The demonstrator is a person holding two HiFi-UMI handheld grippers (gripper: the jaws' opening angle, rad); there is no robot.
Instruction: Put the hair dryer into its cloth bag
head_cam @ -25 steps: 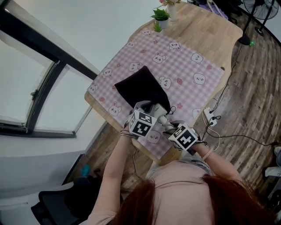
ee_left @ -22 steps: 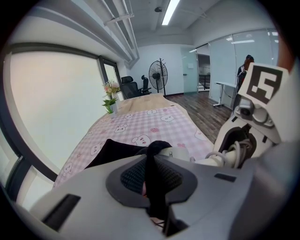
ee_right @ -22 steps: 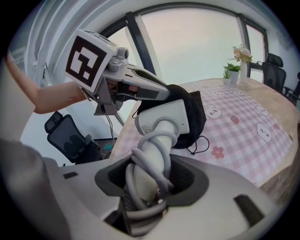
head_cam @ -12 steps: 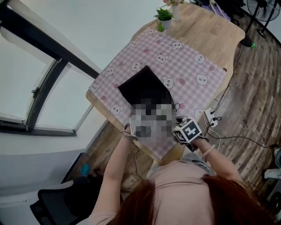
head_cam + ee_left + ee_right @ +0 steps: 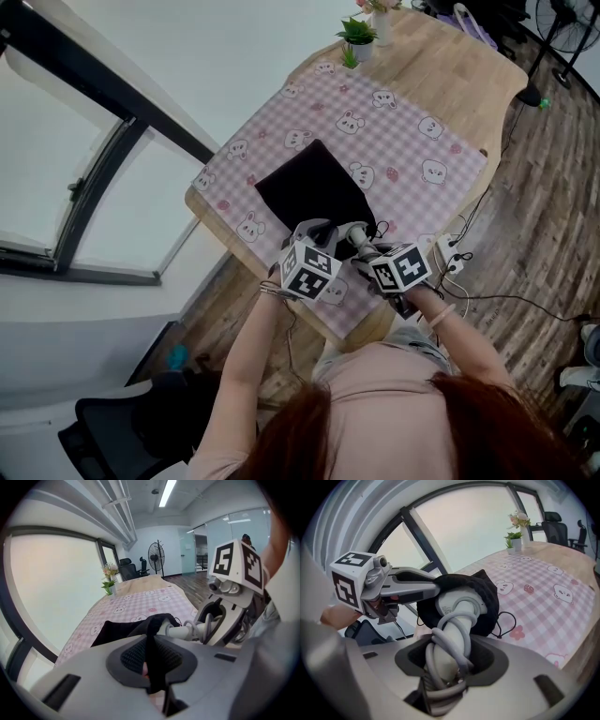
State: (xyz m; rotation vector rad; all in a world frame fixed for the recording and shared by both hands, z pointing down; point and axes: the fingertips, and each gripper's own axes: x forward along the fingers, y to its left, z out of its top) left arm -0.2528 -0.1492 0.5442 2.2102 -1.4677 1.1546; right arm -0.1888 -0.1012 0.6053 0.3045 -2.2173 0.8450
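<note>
The black cloth bag [image 5: 314,192] lies on the pink checked tablecloth [image 5: 403,131], its mouth lifted toward me. My left gripper [image 5: 317,232] is shut on a fold of the bag's rim [image 5: 151,641] and holds it up. The white hair dryer [image 5: 457,605], its grey cord wound round the handle, is gripped at the handle by my right gripper [image 5: 447,665]. Its head sits in the bag's mouth [image 5: 485,590], with the black cloth draped over it. In the head view the dryer [image 5: 355,234] shows between the two grippers, right gripper [image 5: 364,247] just beside the left.
A small potted plant [image 5: 359,36] and a vase of flowers [image 5: 380,13] stand at the table's far end. The table's near edge runs just under my hands. A power strip [image 5: 448,251] and cables lie on the wooden floor to the right. A window wall is at left.
My right gripper has rolled and shifted slightly toward the bag with the dryer in it. The left gripper has kept its hold on the bag's rim in about the same place.
</note>
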